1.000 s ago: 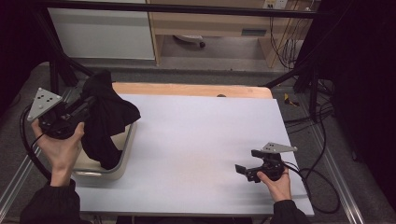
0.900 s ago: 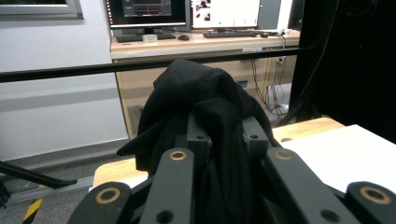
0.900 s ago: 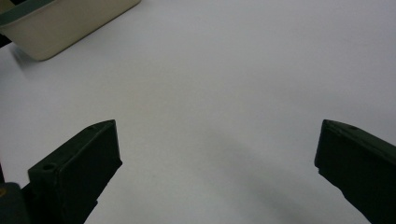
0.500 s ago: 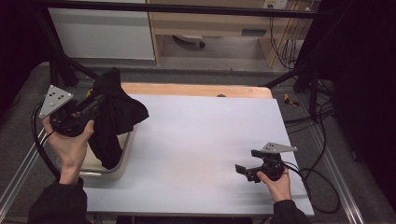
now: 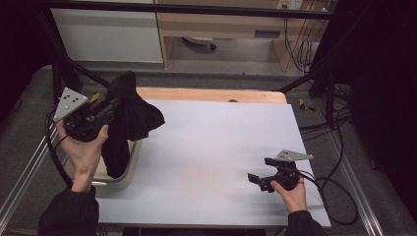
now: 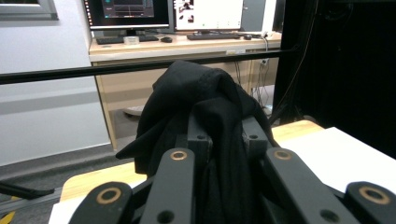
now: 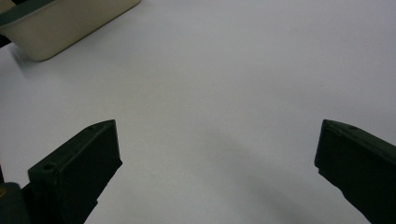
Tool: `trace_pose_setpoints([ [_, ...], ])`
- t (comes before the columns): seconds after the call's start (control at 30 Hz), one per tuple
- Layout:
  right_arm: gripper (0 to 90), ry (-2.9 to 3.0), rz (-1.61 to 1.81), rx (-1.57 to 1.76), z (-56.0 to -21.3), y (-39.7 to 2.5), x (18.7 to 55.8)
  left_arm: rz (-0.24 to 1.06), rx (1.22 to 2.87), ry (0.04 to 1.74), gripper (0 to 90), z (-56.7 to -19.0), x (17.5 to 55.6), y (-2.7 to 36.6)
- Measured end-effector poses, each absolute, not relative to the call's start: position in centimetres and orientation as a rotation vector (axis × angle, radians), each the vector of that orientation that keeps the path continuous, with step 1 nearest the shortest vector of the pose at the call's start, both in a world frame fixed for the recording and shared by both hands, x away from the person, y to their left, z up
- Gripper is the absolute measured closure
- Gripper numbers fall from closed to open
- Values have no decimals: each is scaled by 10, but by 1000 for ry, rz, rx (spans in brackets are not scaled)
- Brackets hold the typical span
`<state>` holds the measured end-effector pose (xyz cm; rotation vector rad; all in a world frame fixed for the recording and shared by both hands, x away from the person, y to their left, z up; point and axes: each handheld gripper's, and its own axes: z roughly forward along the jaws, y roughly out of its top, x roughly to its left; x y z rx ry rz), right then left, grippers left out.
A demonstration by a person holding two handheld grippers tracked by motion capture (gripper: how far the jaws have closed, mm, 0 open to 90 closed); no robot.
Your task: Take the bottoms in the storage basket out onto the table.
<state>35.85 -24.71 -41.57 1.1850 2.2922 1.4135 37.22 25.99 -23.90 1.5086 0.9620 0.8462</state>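
Tabletop (image 5: 211,147) carries a cream bin (image 5: 120,172) at its left edge. Black cloth (image 5: 129,118) hangs above that bin, pinched between the left gripper's (image 5: 105,109) jaws. Right gripper (image 5: 260,179) rests low near the right edge, jaws spread wide.

lab | monitors (image 6: 163,11) on wooden desk (image 6: 187,44) | black frame rail (image 5: 196,9) | cables (image 5: 300,29)

Behind the white table

A white table (image 5: 211,147) with a wooden far edge (image 5: 211,94); beyond it a wooden desk (image 6: 187,46) carries two monitors (image 6: 126,11), a keyboard (image 6: 212,35), and cables (image 5: 339,142) trail right.
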Motion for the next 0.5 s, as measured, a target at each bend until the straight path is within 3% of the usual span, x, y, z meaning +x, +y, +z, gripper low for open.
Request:
trace_pose_setpoints([
  [0.5,6,2293,1413,1183,-416,-247,358,828,1496,940,787,-241,378,240],
])
